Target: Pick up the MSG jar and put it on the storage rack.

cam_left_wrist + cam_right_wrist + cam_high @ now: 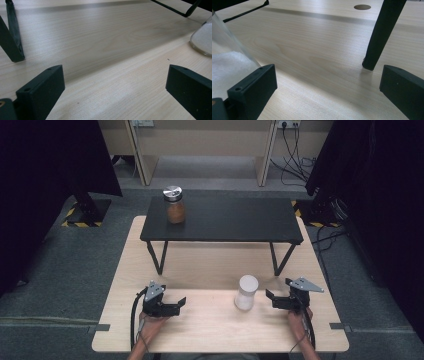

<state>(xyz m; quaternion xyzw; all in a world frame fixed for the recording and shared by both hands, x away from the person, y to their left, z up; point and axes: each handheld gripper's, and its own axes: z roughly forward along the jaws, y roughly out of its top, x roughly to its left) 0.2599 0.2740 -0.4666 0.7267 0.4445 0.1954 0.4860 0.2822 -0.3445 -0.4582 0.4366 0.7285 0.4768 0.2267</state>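
Left gripper [176, 305] rests low on the wooden table [210, 325], jaws spread, holding nothing. White-filled glass jar [246, 292] stands between the grippers, just beside the right gripper [270, 298], whose jaws also gape empty. Judged step: approach before grasp; next, jaws must straddle the jar. High view adds a brown jar [175, 205] on the black shelf [225, 220].

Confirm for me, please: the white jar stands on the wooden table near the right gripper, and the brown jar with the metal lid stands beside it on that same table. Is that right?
Not quite. The white jar does stand on the wooden table near the right gripper, but the brown jar with the metal lid stands up on the black shelf, at its far left corner, well apart from the white jar. The high view shows this.
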